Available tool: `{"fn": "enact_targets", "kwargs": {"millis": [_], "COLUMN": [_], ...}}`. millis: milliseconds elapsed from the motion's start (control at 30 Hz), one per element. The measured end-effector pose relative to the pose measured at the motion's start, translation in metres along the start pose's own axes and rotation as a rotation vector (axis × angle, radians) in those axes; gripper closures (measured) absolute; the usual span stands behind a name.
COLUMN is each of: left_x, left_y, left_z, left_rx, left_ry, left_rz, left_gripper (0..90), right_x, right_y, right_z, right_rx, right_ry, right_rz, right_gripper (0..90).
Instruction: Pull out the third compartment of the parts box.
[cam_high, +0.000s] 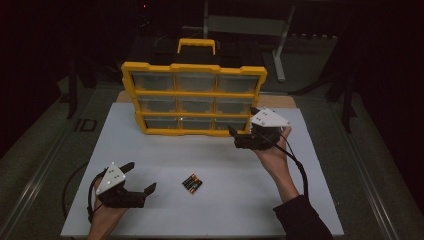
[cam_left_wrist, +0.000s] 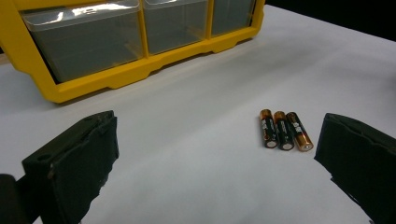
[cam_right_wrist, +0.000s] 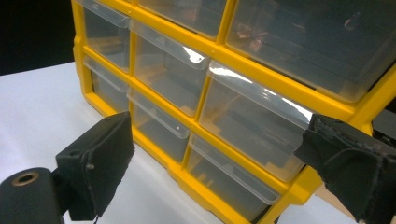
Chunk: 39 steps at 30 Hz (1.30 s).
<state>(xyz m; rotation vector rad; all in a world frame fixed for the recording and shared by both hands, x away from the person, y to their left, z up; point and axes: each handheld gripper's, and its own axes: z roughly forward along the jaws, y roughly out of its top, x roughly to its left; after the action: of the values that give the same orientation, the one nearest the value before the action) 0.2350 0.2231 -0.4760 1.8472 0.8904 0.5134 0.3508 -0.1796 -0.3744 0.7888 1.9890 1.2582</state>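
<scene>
A yellow drawer cabinet with clear drawers in three rows stands upright at the back of the white table. Three black and copper batteries lie side by side on the table in front of it. My left gripper is open at the front left, a short way left of the batteries. In the left gripper view the batteries lie just inside the right jaw of that gripper. My right gripper is open at the cabinet's lower right corner. In the right gripper view that gripper faces the drawers of the cabinet, and nothing is between its jaws.
A yellow carry handle tops the cabinet. Behind the table a grey metal stand rises from the dark floor. Cables trail from both grippers toward the front edge. Bare white tabletop lies around the batteries and along the front.
</scene>
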Motion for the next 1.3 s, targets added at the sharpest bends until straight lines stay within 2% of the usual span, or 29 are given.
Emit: {"fn": "enact_targets", "kwargs": {"millis": [233, 300, 333, 533, 733, 867, 967, 1133, 1300], "left_x": [-0.001, 0.0, 0.0, 0.0, 0.0, 0.0, 0.0, 0.0, 0.0], "left_y": [0.0, 0.0, 0.0, 0.0, 0.0, 0.0, 0.0, 0.0, 0.0], "left_z": [0.0, 0.0, 0.0, 0.0, 0.0, 0.0, 0.0, 0.0, 0.0], "left_rx": [0.0, 0.0, -0.001, 0.0, 0.0, -0.001, -0.002, -0.001, 0.0], "left_ry": [-0.003, -0.002, -0.002, -0.004, -0.006, -0.007, -0.007, -0.008, -0.008], "left_rz": [-0.002, -0.003, -0.003, -0.002, -0.005, -0.005, -0.006, -0.005, -0.005], "left_gripper": [0.3, 0.3, 0.3, 0.3, 0.3, 0.3, 0.3, 0.3, 0.3], "right_x": [-0.004, -0.004, -0.003, 0.0, 0.003, 0.003, 0.004, 0.005, 0.007], "right_y": [0.003, 0.005, 0.008, 0.016, 0.021, 0.025, 0.027, 0.029, 0.03], "right_z": [0.012, 0.016, 0.018, 0.026, 0.031, 0.038, 0.042, 0.045, 0.05], "right_rx": [0.002, 0.016, 0.026, 0.048, 0.065, 0.085, 0.114, 0.143, 0.181], "right_ry": [-0.002, -0.006, -0.013, -0.025, -0.026, -0.033, -0.053, -0.062, -0.079], "right_rz": [0.004, -0.013, -0.037, -0.09, -0.117, -0.151, -0.2, -0.246, -0.316], "right_gripper": [8.4, 8.4, 8.4, 8.5, 8.5, 8.5, 8.5, 8.5, 8.5]}}
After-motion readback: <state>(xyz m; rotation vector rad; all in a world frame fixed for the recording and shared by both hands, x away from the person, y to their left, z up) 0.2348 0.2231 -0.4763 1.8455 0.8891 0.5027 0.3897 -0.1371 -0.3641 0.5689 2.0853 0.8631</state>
